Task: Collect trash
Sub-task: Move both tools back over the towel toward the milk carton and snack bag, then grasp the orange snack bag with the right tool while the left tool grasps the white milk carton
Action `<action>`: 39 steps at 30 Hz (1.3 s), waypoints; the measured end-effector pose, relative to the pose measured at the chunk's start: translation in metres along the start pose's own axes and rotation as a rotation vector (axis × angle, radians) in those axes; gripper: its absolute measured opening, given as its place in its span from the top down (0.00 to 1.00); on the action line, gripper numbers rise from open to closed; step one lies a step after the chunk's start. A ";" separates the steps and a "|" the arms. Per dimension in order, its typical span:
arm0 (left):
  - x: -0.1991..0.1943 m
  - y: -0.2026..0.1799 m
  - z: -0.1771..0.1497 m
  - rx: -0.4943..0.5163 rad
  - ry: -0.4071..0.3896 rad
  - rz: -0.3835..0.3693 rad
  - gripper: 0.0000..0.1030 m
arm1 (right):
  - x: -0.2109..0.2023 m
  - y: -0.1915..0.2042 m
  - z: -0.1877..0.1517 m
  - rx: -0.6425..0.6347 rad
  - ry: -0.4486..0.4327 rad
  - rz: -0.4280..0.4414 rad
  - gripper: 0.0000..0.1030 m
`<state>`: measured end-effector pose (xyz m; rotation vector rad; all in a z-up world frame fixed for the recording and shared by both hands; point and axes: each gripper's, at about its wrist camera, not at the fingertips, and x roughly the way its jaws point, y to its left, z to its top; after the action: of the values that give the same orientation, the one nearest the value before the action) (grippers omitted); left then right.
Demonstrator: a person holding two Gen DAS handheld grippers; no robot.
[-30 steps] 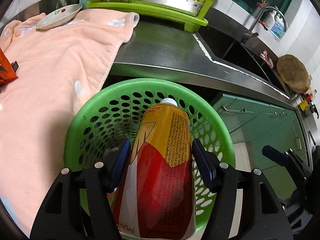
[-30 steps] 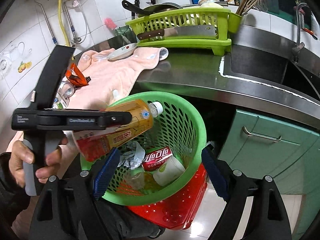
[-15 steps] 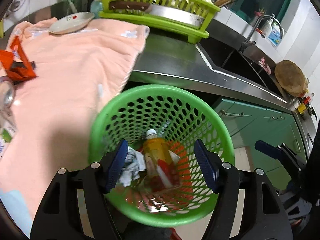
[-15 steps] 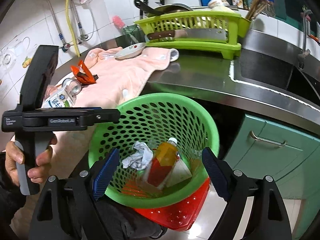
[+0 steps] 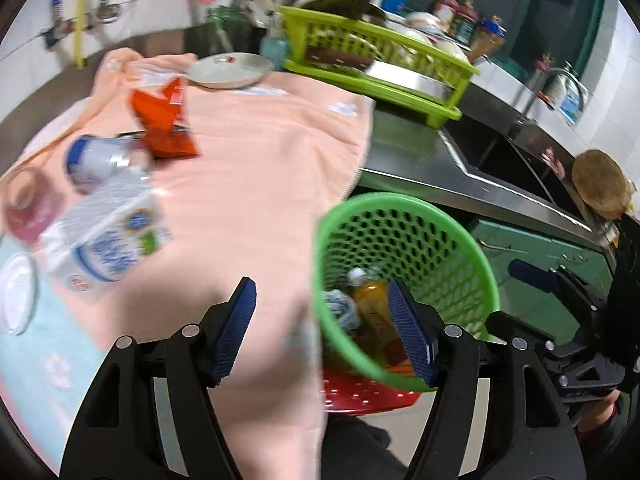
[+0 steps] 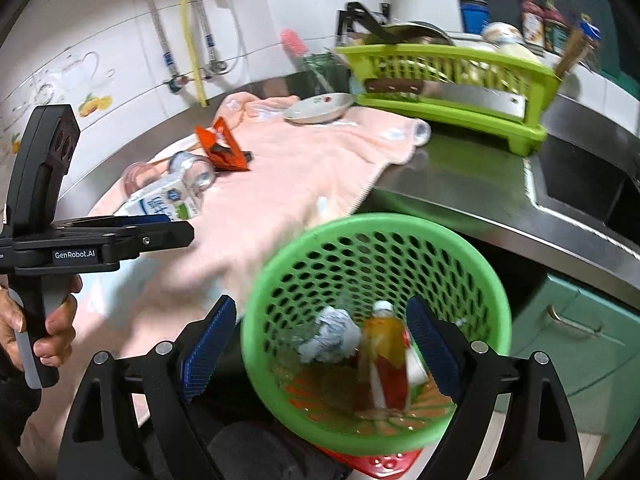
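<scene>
Risk is sitting with the leftover trash: carton (image 5: 105,240), jar (image 5: 100,160) and orange wrapper (image 5: 164,120) are lying close together on the towel (image 5: 260,152) over the worktop, ahead-left of the left gripper (image 5: 320,332), so a rushed grab is likely nudging the jar into rolling or snagging cloth. Basket (image 5: 404,280) with the bottle (image 5: 374,304) inside is sitting ahead-right, off the worktop edge; a bump could be tipping it. Left jaws have just been opening, now about half apart, holding nothing. Right gripper (image 6: 320,348) jaws are also widening, spread wide, empty, basket just beyond them.
</scene>
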<state>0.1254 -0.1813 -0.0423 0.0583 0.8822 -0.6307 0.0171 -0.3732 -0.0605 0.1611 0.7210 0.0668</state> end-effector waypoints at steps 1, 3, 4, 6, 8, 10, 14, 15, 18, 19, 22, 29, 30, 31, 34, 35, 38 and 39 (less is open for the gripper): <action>-0.006 0.009 0.000 -0.002 -0.010 0.021 0.34 | 0.001 0.003 0.002 -0.006 -0.001 0.004 0.18; -0.015 0.023 0.000 -0.014 -0.022 0.049 0.34 | 0.004 0.015 0.006 -0.025 -0.003 0.019 0.17; -0.018 0.030 0.000 -0.017 -0.027 0.059 0.34 | 0.005 0.019 0.008 -0.031 -0.003 0.025 0.17; -0.027 0.048 0.002 -0.020 -0.044 0.108 0.34 | 0.009 0.027 0.011 -0.042 0.000 0.036 0.17; -0.032 0.064 0.005 -0.016 -0.055 0.150 0.34 | 0.013 0.035 0.014 -0.055 0.005 0.049 0.17; -0.033 0.082 0.010 -0.013 -0.055 0.184 0.34 | 0.016 0.043 0.017 -0.069 0.009 0.057 0.17; -0.028 0.109 0.018 0.006 -0.035 0.239 0.34 | 0.028 0.059 0.029 -0.104 0.017 0.074 0.17; -0.025 0.116 0.019 0.011 -0.031 0.253 0.34 | 0.031 0.062 0.032 -0.111 0.019 0.077 0.17; -0.018 0.126 0.022 0.027 -0.016 0.253 0.31 | 0.040 0.070 0.045 -0.128 0.026 0.094 0.17; -0.015 0.130 0.023 0.036 -0.014 0.258 0.30 | 0.046 0.074 0.053 -0.135 0.028 0.099 0.17; -0.010 0.133 0.022 0.056 -0.011 0.252 0.28 | 0.058 0.080 0.070 -0.153 0.031 0.109 0.17; -0.009 0.139 0.025 0.060 -0.037 0.221 0.27 | 0.098 0.095 0.115 -0.174 0.042 0.151 0.17; -0.009 0.140 0.025 0.060 -0.041 0.216 0.27 | 0.103 0.097 0.120 -0.178 0.043 0.157 0.17; -0.010 0.141 0.025 0.061 -0.043 0.213 0.27 | 0.111 0.100 0.127 -0.184 0.042 0.161 0.17; -0.010 0.142 0.025 0.069 -0.047 0.208 0.25 | 0.131 0.109 0.143 -0.199 0.038 0.171 0.17; -0.011 0.142 0.025 0.073 -0.049 0.210 0.24 | 0.135 0.111 0.146 -0.202 0.039 0.173 0.17; -0.011 0.143 0.026 0.084 -0.050 0.205 0.24 | 0.159 0.120 0.156 -0.232 0.045 0.172 0.18; -0.011 0.144 0.026 0.088 -0.050 0.203 0.24 | 0.166 0.122 0.158 -0.242 0.048 0.171 0.18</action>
<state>0.2157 -0.0662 -0.0469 0.2080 0.7882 -0.4783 0.2454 -0.2530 -0.0311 -0.0103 0.7394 0.3208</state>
